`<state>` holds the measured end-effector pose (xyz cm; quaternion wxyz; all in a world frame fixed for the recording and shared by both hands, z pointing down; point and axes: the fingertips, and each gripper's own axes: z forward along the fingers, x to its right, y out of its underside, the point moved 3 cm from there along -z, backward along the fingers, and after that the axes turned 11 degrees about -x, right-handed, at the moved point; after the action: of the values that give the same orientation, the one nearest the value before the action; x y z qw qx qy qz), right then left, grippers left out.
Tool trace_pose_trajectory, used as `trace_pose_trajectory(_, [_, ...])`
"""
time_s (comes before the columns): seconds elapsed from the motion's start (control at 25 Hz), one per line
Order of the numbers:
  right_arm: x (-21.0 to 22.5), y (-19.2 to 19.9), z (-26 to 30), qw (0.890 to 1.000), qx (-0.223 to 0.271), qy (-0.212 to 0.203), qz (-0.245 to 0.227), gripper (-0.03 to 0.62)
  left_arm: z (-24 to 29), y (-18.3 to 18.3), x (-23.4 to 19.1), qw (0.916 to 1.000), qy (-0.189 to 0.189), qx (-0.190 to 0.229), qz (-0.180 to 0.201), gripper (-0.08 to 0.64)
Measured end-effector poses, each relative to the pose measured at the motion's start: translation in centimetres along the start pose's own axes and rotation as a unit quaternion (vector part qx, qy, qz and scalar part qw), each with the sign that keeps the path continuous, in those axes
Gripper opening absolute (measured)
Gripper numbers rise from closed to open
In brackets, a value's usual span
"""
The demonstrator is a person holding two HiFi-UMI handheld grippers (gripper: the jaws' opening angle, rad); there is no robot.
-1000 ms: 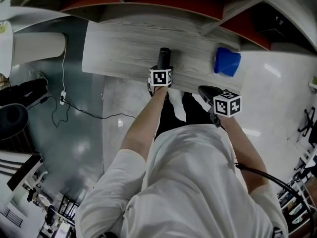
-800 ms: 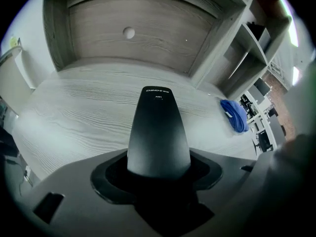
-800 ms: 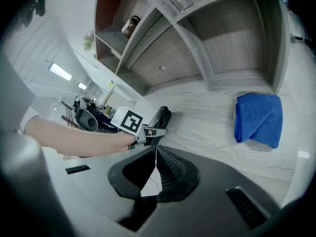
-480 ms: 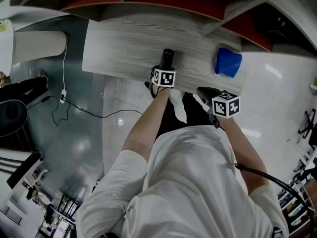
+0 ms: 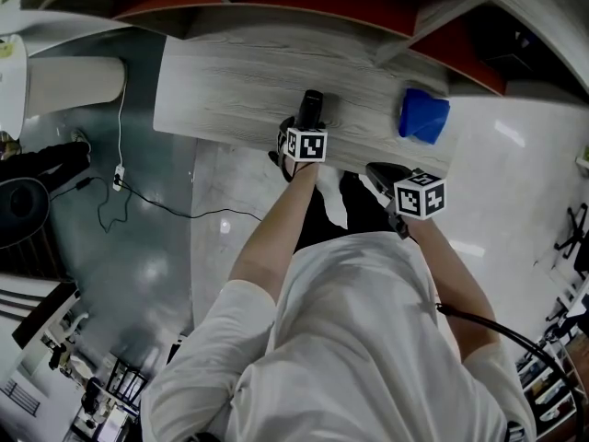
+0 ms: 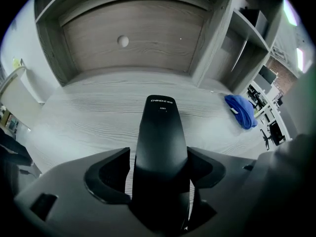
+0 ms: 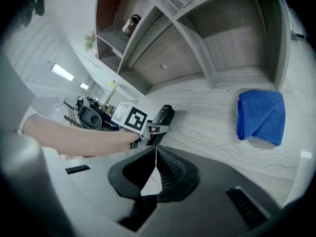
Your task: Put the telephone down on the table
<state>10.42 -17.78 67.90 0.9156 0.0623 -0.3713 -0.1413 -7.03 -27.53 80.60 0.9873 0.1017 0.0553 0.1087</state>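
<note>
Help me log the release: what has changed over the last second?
The left gripper carried the telephone a little to the right over the table. Its jaws are now opening, with the telephone between them and a gap showing on each side. The right gripper, jaws together, and the blue cloth stayed where they were.
</note>
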Motion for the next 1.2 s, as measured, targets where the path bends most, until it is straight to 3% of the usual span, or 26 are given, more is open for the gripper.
trace_pose_trajectory(0.44, [-1.4,-1.3,-0.5,1.000,0.021,-0.003,-0.011,0.017,-5.6,0.1,-1.5,0.9962,0.006,0.083,0.023,0.345])
trace_pose_trajectory(0.68, [-3.3,-0.7,-0.6,0.999,0.040,0.005,-0.017,0.017,-9.1,1.6,-2.5,0.9935,0.032,0.107,0.025,0.344])
trace_pose_trajectory(0.8, [-4.4,-0.1,-0.6,0.998,0.054,0.008,-0.018,0.017,-11.6,3.2,-2.3,0.9904,0.070,0.117,0.022,0.334])
trace_pose_trajectory(0.88, [-5.1,0.3,-0.6,0.998,0.064,0.013,-0.016,0.017,-13.4,4.4,-2.1,0.9875,0.092,0.123,0.035,0.211])
trace_pose_trajectory(1.0, [-6.3,1.1,-0.8,0.996,0.080,0.022,-0.017,0.017,-15.7,5.8,-1.8,0.9828,0.108,0.136,0.063,0.157])
trace_pose_trajectory(1.2, [-8.6,2.5,-1.5,0.992,0.119,0.038,-0.016,0.017,-18.5,8.3,-2.0,0.9762,0.139,0.154,0.063,0.033])
